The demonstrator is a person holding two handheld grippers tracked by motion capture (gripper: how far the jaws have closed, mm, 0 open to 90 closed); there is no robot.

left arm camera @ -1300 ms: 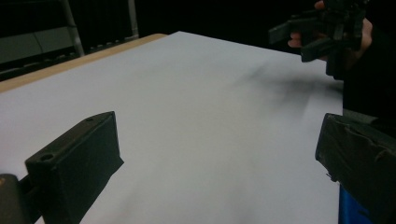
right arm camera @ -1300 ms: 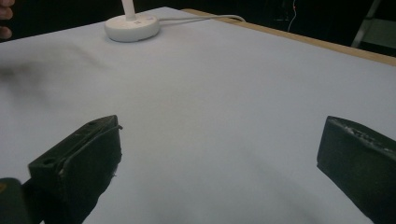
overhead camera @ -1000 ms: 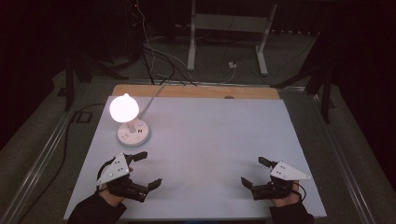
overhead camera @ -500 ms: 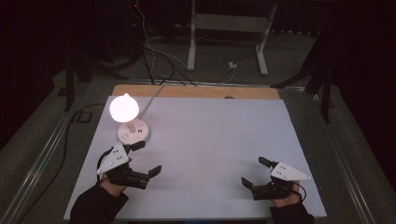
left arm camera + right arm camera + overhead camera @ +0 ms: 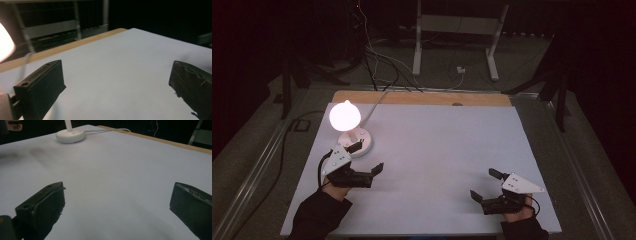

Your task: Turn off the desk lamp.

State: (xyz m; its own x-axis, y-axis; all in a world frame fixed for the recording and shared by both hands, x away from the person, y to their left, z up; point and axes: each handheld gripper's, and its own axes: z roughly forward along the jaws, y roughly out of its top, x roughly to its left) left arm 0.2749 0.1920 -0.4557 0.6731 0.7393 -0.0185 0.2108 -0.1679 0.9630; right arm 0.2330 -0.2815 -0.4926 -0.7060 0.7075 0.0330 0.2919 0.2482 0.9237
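Note:
A small white table lamp stands at the far left of the white table point(image 5: 437, 140), its shade point(image 5: 344, 115) glowing and its round base point(image 5: 357, 141) below it. My left gripper point(image 5: 368, 157) hovers just in front of that base, open, one fingertip point(image 5: 357, 146) close beside it. Its own view shows wide-apart jaws with nothing between them and the bright shade point(image 5: 5, 42) at the left edge. My right gripper point(image 5: 483, 184) rests open near the front right corner, holding nothing. Its view looks across the table to the lamp base point(image 5: 70, 135).
The lamp's white cable point(image 5: 374, 102) runs off the far edge, past a wooden strip point(image 5: 422, 97). Beyond the table are floor cables and a metal desk frame point(image 5: 452, 40). The room around is dark. A hand point(image 5: 13, 125) shows at the top left of the right gripper view.
My left gripper has moved away from the person, up to the lamp base. The right gripper has stayed put.

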